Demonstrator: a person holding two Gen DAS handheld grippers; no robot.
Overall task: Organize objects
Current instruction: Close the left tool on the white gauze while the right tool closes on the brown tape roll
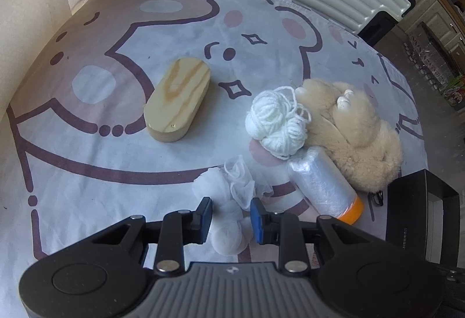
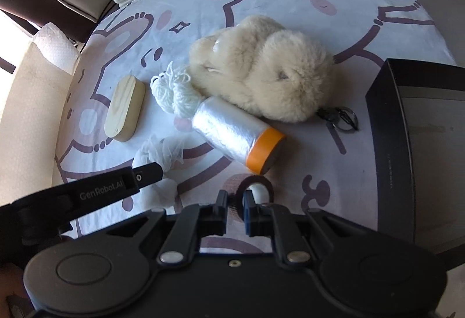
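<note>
Left gripper (image 1: 231,212) spread wide around the white mesh bundle (image 1: 229,198) on the bench (image 1: 87,143); right gripper (image 2: 234,201) clamped on 1 black ring (image 2: 255,187).

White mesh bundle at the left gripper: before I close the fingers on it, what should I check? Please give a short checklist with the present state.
1. Left gripper open wide enough: ok, the fingers stand apart.
2. White mesh bundle between the fingers: ok, it lies in the gap.
3. Film roll out of the closing path: ok, it lies apart, to the side of the fingers.
4. Mesh free of the yarn ball: ok, bare cloth shows between them.
5. Right gripper has a firm hold on the black ring: cannot tell; the ring's edge sits at the narrow gap.
</note>
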